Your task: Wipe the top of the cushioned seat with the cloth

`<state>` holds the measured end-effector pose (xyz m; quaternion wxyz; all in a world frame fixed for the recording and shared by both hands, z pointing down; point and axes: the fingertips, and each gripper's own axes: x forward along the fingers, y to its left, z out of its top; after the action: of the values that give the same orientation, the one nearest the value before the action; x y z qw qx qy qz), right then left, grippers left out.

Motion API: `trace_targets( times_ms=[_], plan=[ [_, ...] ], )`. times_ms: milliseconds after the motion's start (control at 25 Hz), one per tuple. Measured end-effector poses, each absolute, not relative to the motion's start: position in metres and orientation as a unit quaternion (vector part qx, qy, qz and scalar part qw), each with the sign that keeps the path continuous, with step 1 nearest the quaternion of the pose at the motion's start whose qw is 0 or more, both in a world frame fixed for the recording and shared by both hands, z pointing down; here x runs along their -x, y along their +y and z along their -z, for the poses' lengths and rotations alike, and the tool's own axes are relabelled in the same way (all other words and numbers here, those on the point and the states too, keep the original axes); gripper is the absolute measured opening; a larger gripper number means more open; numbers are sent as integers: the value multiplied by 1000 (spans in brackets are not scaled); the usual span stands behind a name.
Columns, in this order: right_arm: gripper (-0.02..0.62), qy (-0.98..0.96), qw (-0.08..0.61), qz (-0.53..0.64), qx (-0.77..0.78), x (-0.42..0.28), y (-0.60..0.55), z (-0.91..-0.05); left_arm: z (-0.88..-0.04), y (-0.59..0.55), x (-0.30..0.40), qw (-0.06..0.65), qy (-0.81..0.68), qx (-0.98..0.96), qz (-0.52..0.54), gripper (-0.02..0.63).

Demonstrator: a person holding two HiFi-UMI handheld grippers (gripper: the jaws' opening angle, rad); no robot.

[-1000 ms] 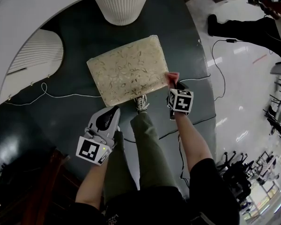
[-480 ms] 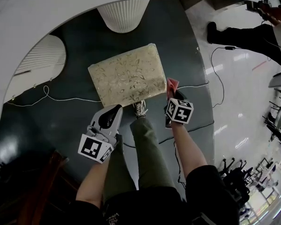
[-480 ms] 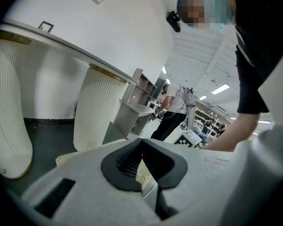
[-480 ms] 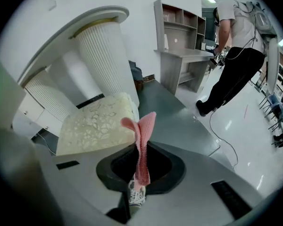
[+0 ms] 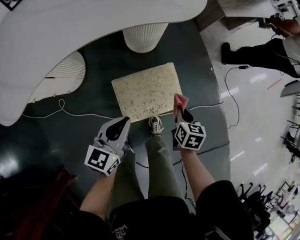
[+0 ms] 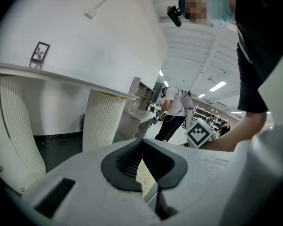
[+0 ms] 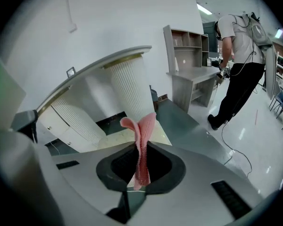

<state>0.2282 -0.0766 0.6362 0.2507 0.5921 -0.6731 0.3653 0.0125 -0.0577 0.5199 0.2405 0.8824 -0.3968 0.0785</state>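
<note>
The cushioned seat [image 5: 146, 92] is a cream, leaf-patterned square on the dark floor, seen from above in the head view. My right gripper [image 5: 182, 115] hangs off its near right corner, lifted clear of the top, shut on a pink cloth [image 5: 180, 103]. In the right gripper view the cloth [image 7: 141, 140] sticks up folded between the jaws of the right gripper [image 7: 140, 166], with the seat [image 7: 115, 138] beyond. My left gripper [image 5: 121, 125] sits by the seat's near left edge, jaws closed on nothing; in its own view the left gripper [image 6: 142, 161] shows a sliver of seat [image 6: 145, 175] behind.
A white ribbed pedestal [image 5: 144, 35] holds up a white curved tabletop [image 5: 90, 29] beyond the seat. A ribbed white panel [image 5: 57, 81] stands at left. Cables [image 5: 65, 111] cross the floor. My shoe [image 5: 155, 125] rests near the seat. Another person [image 5: 262, 54] stands at right.
The head view has pulled back and up, so the seat looks smaller. My right gripper has lifted the cloth away from the seat's right corner. The left gripper keeps its place.
</note>
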Motion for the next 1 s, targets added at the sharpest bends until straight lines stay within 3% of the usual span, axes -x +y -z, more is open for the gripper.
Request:
trace_targets(
  times_ms=[560, 1000],
  plan=[
    [26, -732, 135, -317, -588, -145, -52, -466, -411, -26, 42, 173, -401, -898, -58, 17],
    [26, -759, 105, -276, -581, -111, -21, -371, -331, -9, 82, 112, -382, -915, -64, 17]
  ],
)
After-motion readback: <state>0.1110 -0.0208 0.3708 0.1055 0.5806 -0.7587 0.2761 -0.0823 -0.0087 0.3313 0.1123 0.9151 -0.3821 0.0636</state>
